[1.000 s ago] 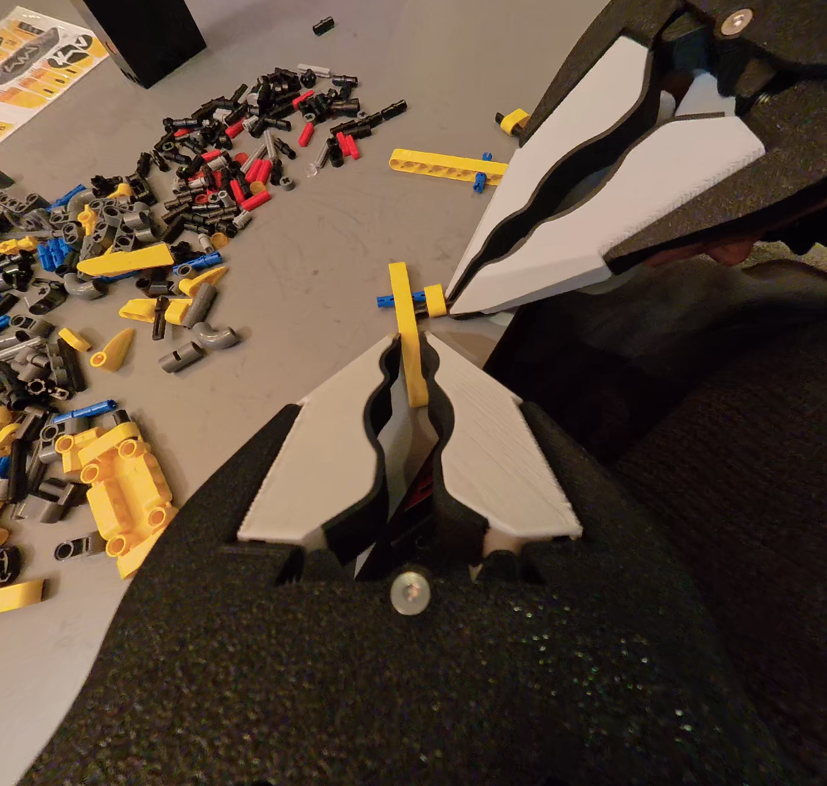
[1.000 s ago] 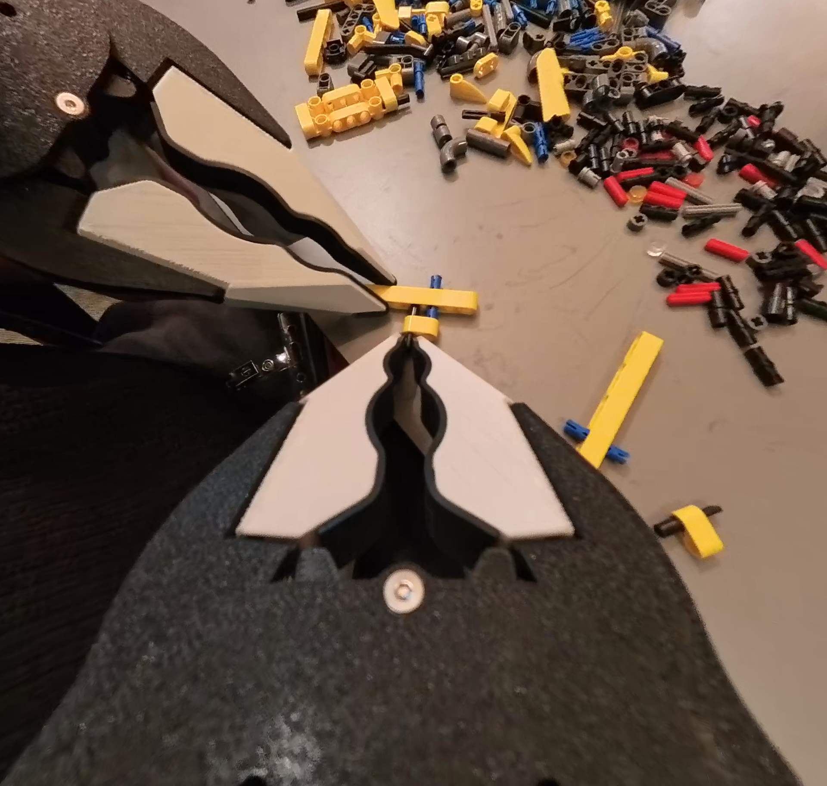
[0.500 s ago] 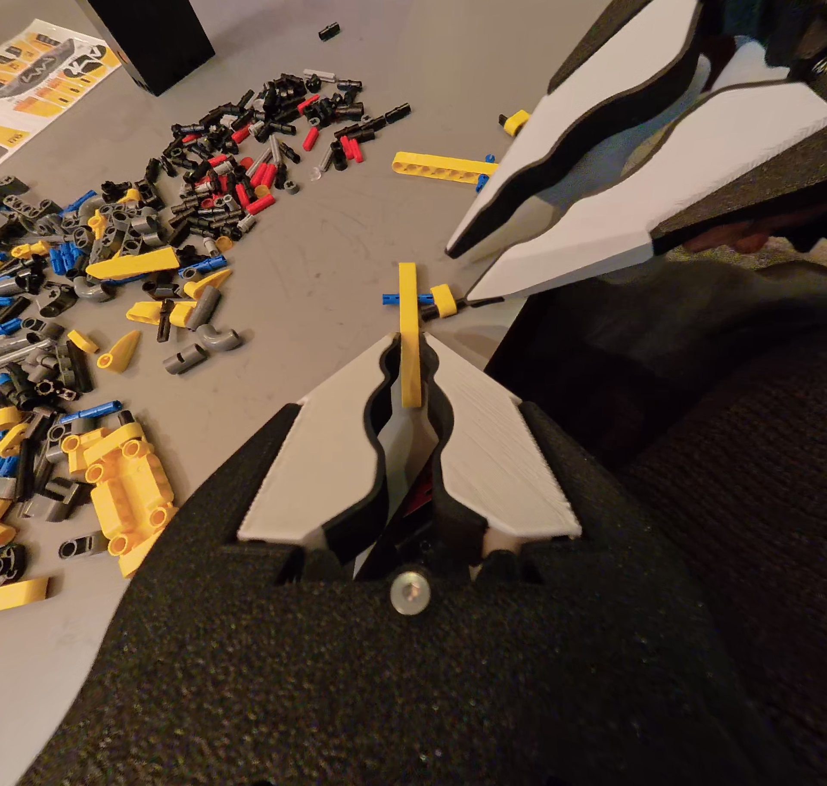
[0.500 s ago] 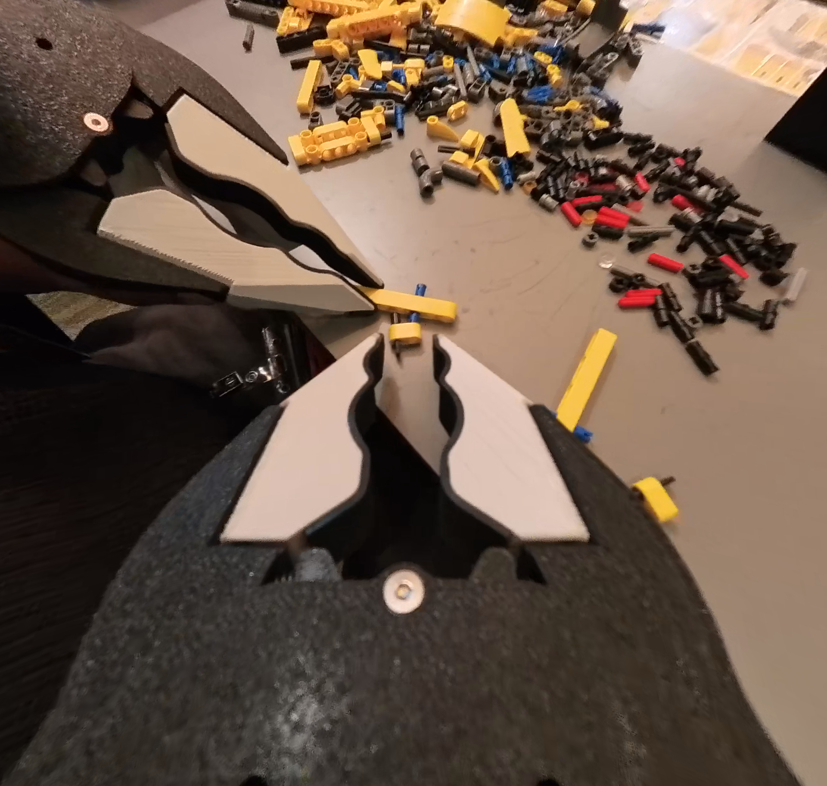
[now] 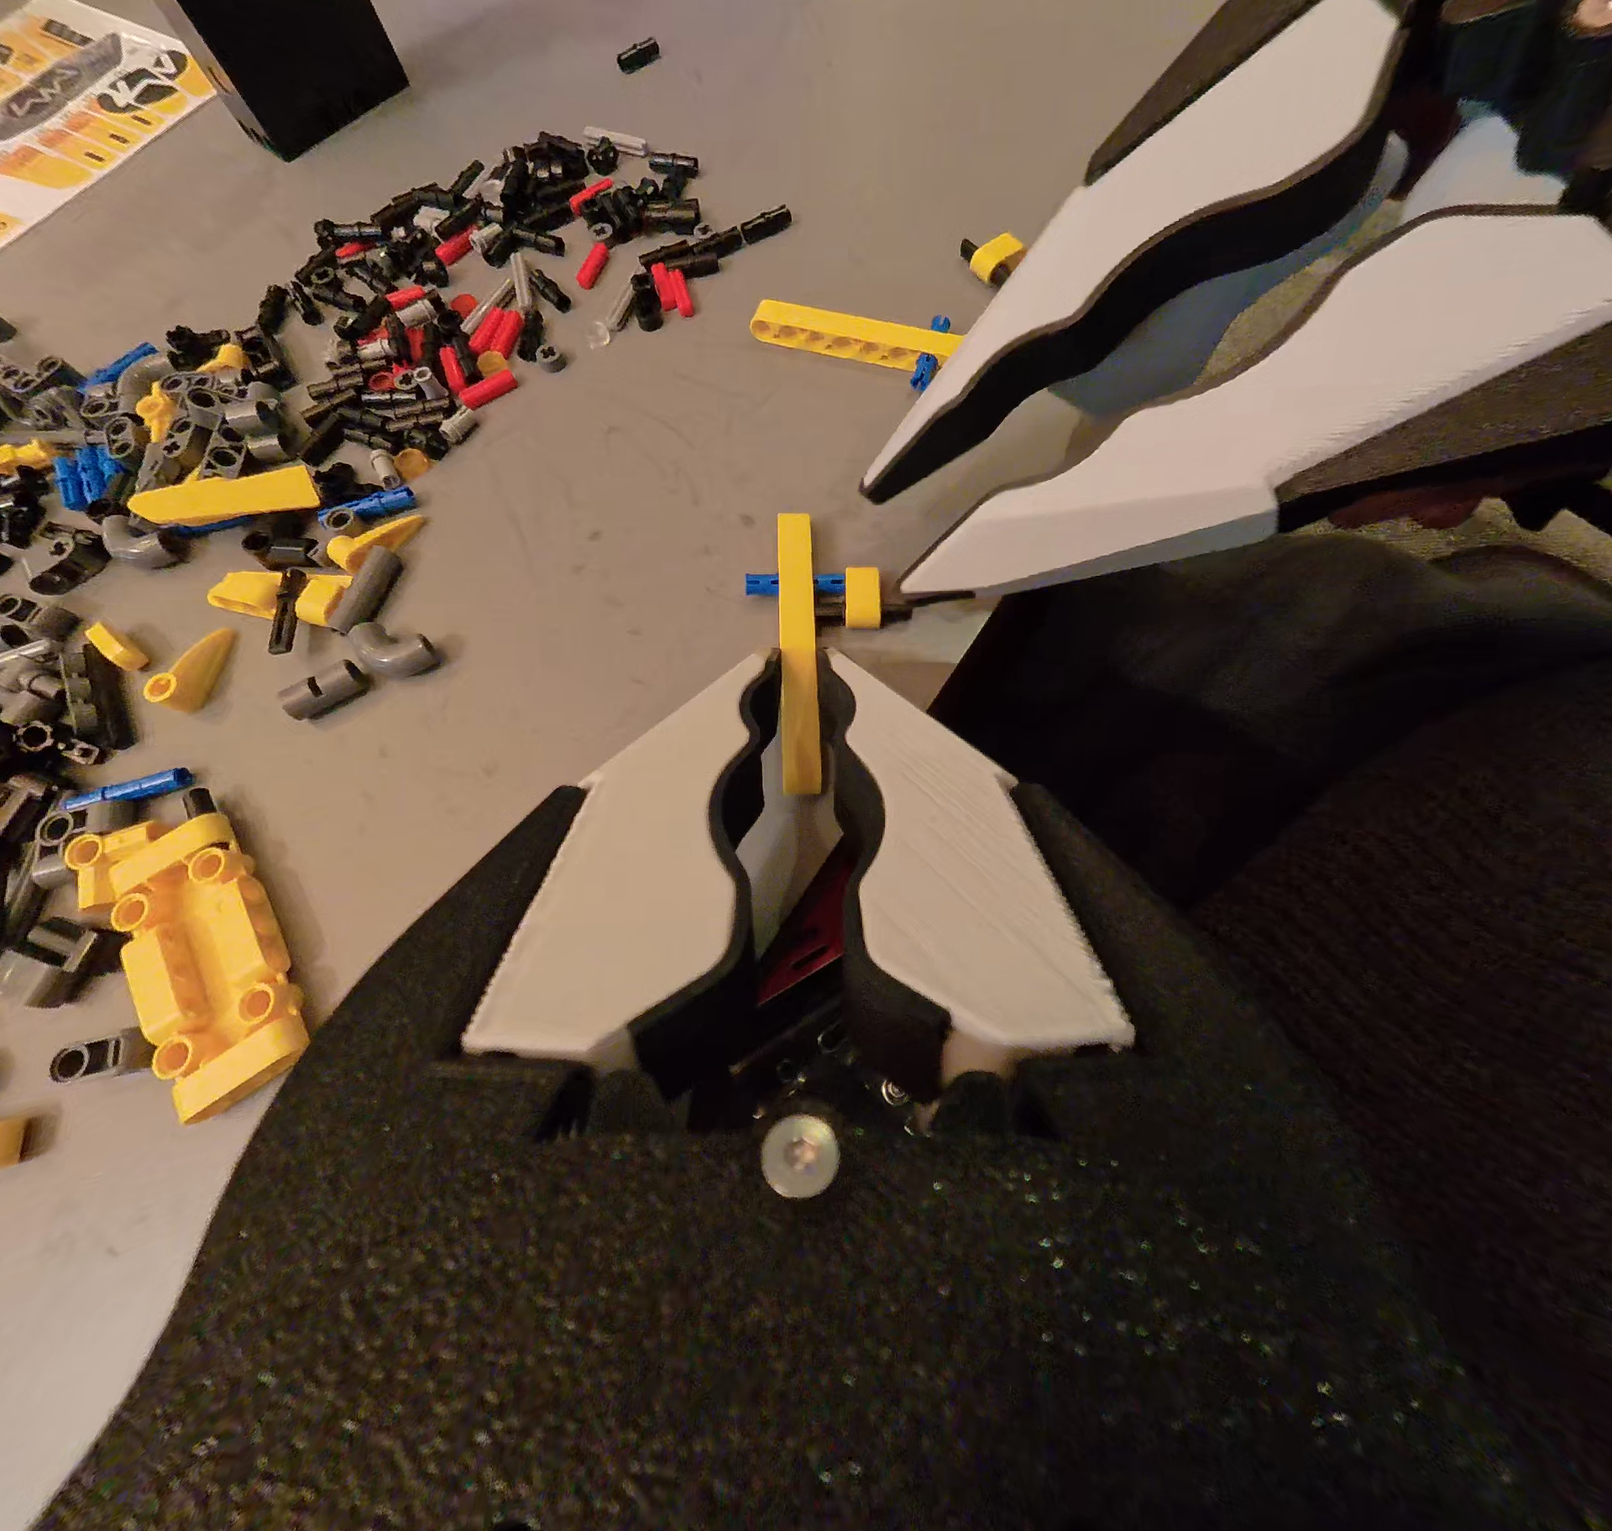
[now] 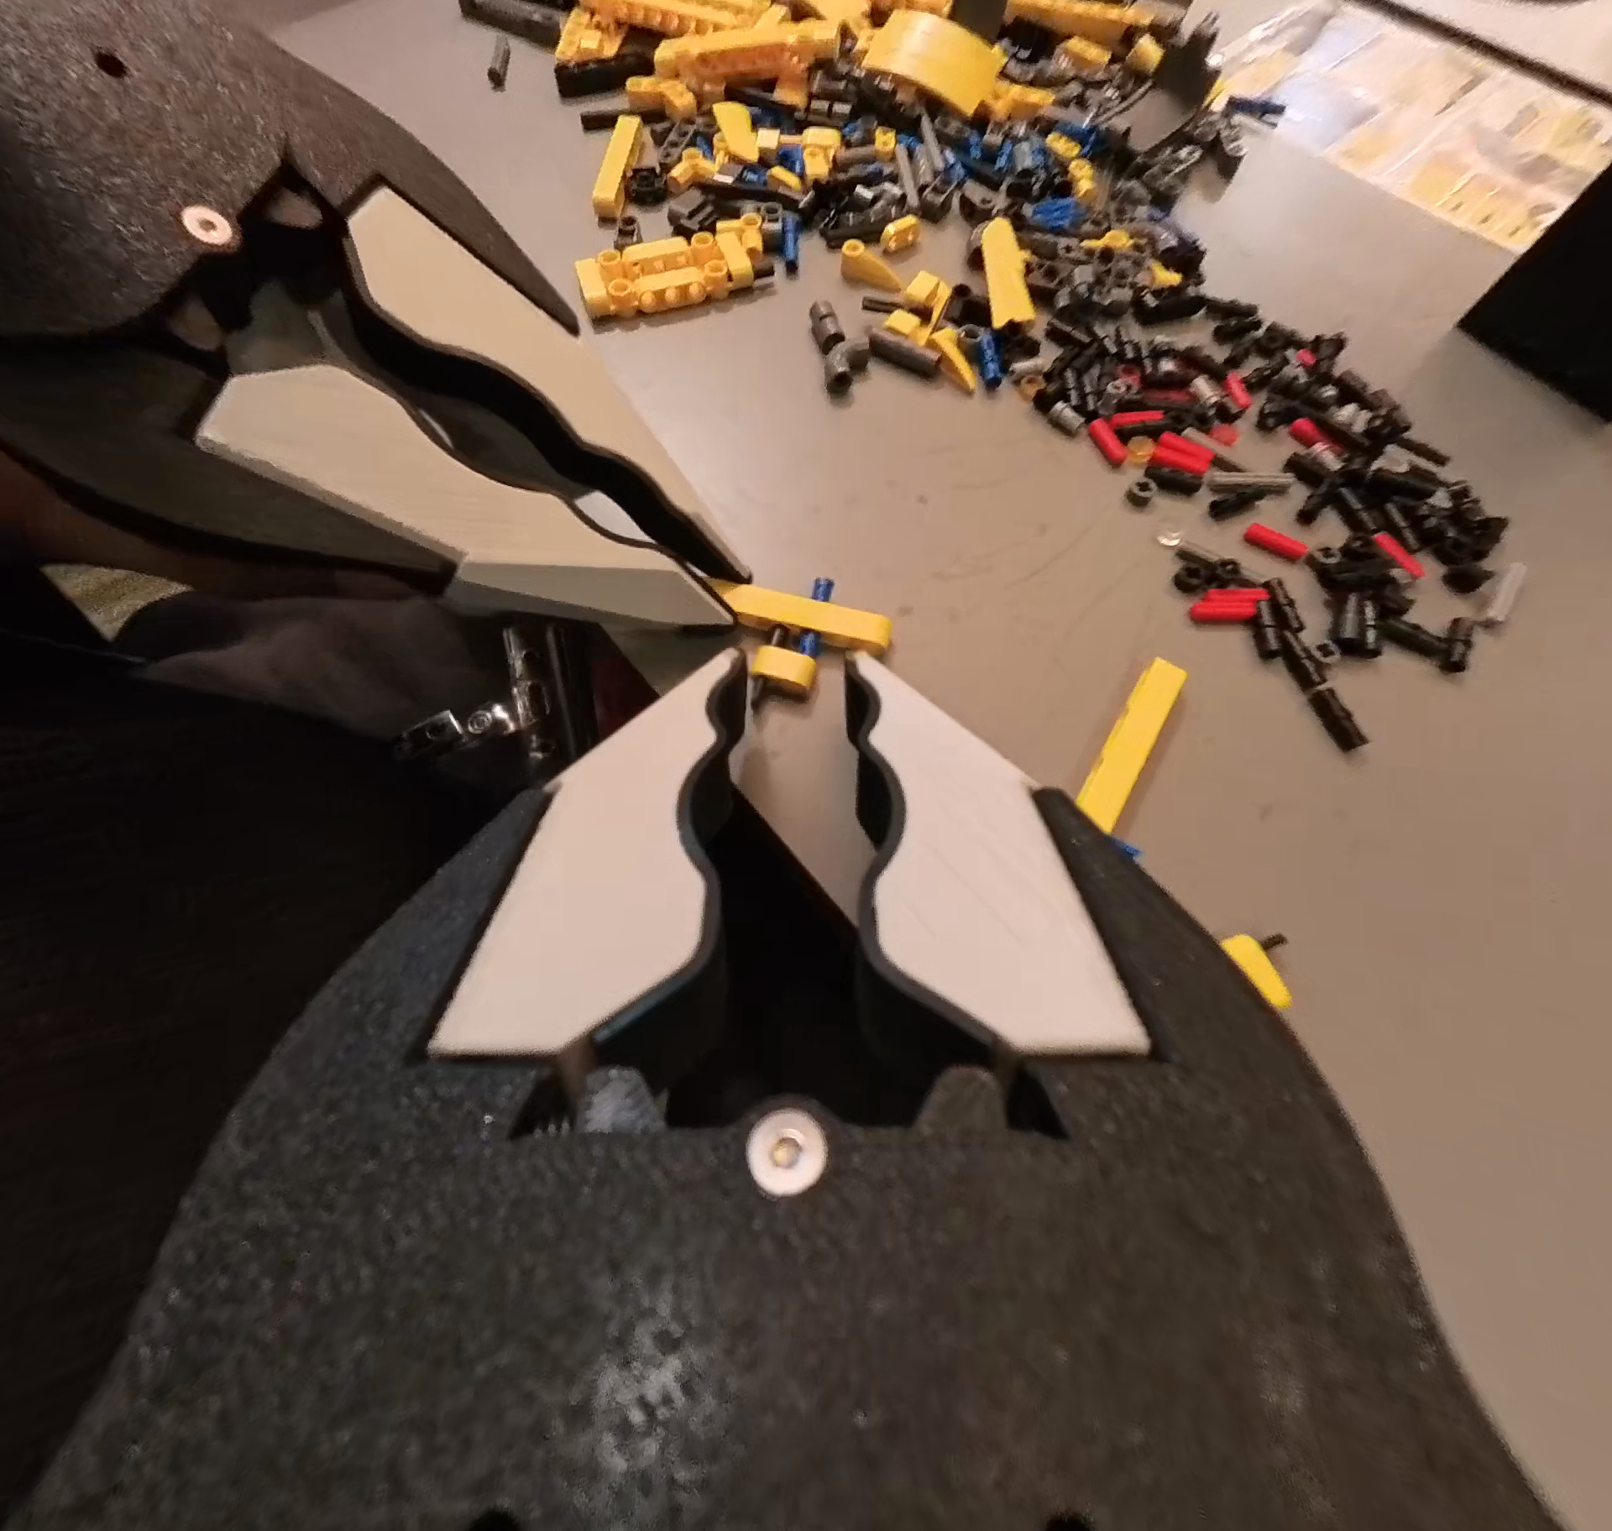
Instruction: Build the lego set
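My left gripper (image 5: 795, 662) is shut on a short yellow beam (image 5: 794, 582) and holds it just above the grey table (image 5: 611, 486). A blue pin (image 5: 763, 584) crosses the beam, and a small yellow connector (image 5: 862, 596) sits on a black pin on its right side. My right gripper (image 6: 792, 661) is open, and the connector (image 6: 785, 668) lies between its tips without being gripped. The right gripper also shows in the left wrist view (image 5: 890, 539), jaws apart, its lower tip at the black pin's end. The left gripper shows in the right wrist view (image 6: 728, 600), shut on the beam (image 6: 829, 617).
Piles of loose black, red, grey, blue and yellow parts (image 5: 392, 338) (image 6: 1003, 268) cover the table. A long yellow beam with a blue pin (image 5: 850, 336) (image 6: 1134, 739) and a small yellow piece (image 5: 994, 255) lie nearby. A black box (image 5: 262, 24) and a printed sheet (image 5: 78, 94) stand beyond. Dark clothing (image 5: 1308, 791) lies close below. The tips of both grippers are at nearly the same place.
My right gripper has opened and let go of the small yellow connector, which stays on the beam. My left gripper still holds the beam, almost unmoved.
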Demonstrator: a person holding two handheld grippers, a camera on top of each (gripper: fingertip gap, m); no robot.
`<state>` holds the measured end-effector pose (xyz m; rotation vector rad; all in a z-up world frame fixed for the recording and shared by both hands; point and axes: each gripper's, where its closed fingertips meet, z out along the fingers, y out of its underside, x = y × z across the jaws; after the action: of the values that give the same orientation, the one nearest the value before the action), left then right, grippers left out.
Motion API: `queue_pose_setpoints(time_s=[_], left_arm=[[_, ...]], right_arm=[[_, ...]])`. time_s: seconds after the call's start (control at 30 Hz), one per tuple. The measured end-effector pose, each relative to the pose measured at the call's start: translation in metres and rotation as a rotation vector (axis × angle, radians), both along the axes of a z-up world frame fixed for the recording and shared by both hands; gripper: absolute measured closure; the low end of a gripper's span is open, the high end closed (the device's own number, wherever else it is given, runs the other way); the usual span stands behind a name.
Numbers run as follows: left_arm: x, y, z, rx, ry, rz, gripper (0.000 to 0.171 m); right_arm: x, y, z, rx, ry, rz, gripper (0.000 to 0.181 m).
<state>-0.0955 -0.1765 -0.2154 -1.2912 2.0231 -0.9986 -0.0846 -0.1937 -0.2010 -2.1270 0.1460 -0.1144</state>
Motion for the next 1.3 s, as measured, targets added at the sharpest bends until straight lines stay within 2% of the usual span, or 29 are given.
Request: queue_pose_setpoints(time_s=[0.17,0.23,0.27,0.43,0.6,0.7,0.87,1.3], left_arm=[[-0.001,-0.002,0.0,-0.005,0.0,-0.017,0.162],[-0.003,-0.004,0.0,-0.018,0.015,-0.032,0.153],[-0.003,-0.004,0.0,-0.026,0.024,-0.03,0.149],[0.0,-0.001,0.0,-0.034,0.028,-0.012,0.147],[0.003,0.0,0.0,-0.048,0.04,0.002,0.149],[0.003,-0.001,0.0,-0.045,0.039,-0.009,0.164],[0.003,-0.002,0.0,-0.044,0.041,-0.019,0.164],[0.002,-0.005,0.0,-0.023,0.026,-0.04,0.164]], right_arm=[[-0.004,-0.001,-0.002,0.054,-0.02,-0.071,0.159],[-0.002,-0.003,-0.008,0.021,-0.072,-0.103,0.158],[-0.001,-0.004,-0.011,0.002,-0.092,-0.109,0.157],[-0.004,0.001,-0.013,0.002,-0.083,-0.096,0.157],[-0.003,0.003,-0.015,0.012,-0.064,-0.09,0.158],[-0.004,0.004,-0.015,0.018,-0.055,-0.082,0.159],[-0.003,0.005,-0.016,0.025,-0.065,-0.088,0.166],[-0.002,0.002,-0.015,0.046,-0.055,-0.072,0.166]])
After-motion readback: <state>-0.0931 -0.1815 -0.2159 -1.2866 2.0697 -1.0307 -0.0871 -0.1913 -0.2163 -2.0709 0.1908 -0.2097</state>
